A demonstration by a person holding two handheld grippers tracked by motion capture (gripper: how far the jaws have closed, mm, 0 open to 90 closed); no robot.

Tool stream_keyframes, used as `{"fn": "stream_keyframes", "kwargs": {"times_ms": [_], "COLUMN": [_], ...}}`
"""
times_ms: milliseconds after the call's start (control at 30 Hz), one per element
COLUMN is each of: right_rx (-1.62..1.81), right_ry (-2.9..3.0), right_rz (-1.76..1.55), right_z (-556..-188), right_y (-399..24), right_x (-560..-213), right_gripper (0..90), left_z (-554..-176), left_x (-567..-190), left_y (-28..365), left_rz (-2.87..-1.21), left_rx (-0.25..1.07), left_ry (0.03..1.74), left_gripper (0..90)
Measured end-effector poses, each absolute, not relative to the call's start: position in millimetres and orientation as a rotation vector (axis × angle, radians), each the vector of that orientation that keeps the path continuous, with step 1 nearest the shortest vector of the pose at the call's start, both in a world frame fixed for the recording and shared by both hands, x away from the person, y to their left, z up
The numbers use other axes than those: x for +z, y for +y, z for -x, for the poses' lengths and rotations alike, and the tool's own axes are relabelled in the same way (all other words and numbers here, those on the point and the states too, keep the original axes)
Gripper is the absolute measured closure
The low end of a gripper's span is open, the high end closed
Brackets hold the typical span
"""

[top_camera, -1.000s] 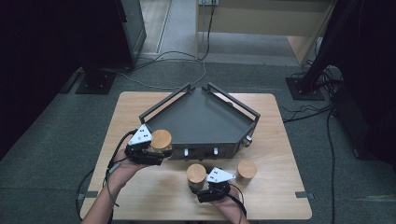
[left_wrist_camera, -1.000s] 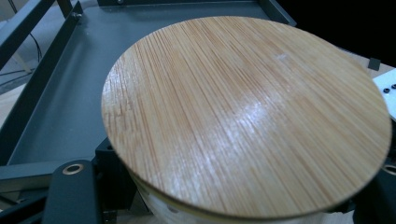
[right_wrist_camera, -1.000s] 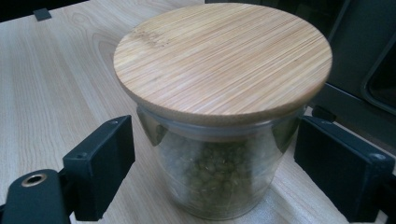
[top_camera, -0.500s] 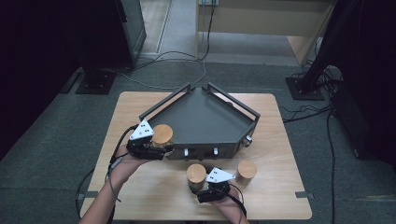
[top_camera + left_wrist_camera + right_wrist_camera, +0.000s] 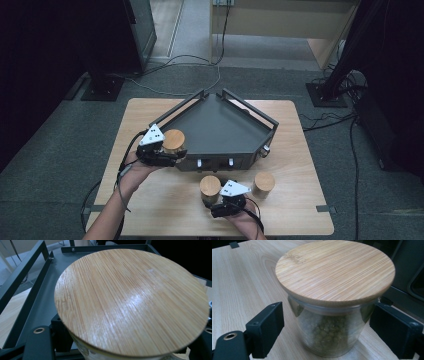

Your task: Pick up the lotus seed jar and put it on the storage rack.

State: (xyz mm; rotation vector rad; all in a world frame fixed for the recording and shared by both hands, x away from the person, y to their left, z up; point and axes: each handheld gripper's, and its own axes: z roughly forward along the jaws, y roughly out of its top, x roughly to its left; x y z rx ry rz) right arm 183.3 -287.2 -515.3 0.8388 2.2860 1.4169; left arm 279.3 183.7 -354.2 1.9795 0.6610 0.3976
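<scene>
1. Jar one (image 5: 174, 141) sits in my left gripper (image 5: 159, 150), jaws clamped on it, lifted at the near-left edge of the tray (image 5: 220, 125); the tray bed lies just ahead.
2. Jar two (image 5: 332, 305) stands upright on the desk (image 5: 165, 205), between my right gripper's (image 5: 220, 202) spread jaws, apparently untouched. Green beans fill it.
3. A third jar (image 5: 263, 183) waits just right of it.

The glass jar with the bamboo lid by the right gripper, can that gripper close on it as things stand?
Probably yes. The glass jar with the bamboo lid stands upright on the wooden table, already between the right gripper's open fingers, with gaps on both sides and nothing between.
</scene>
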Motion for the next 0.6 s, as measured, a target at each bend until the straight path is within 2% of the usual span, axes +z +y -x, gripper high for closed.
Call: {"fn": "stream_keyframes", "kwargs": {"times_ms": [600], "right_rx": [1.412], "right_ry": [2.290], "right_rz": [-0.837], "right_z": [-183.5], "right_y": [-286.7], "right_x": [-514.8], "right_gripper": [12.2], "left_z": [-294.7], "left_x": [-357.8], "left_y": [175.0], "left_rz": [-1.977], "left_rx": [0.403], "left_ry": [0.674], "left_gripper": [25.2]}}
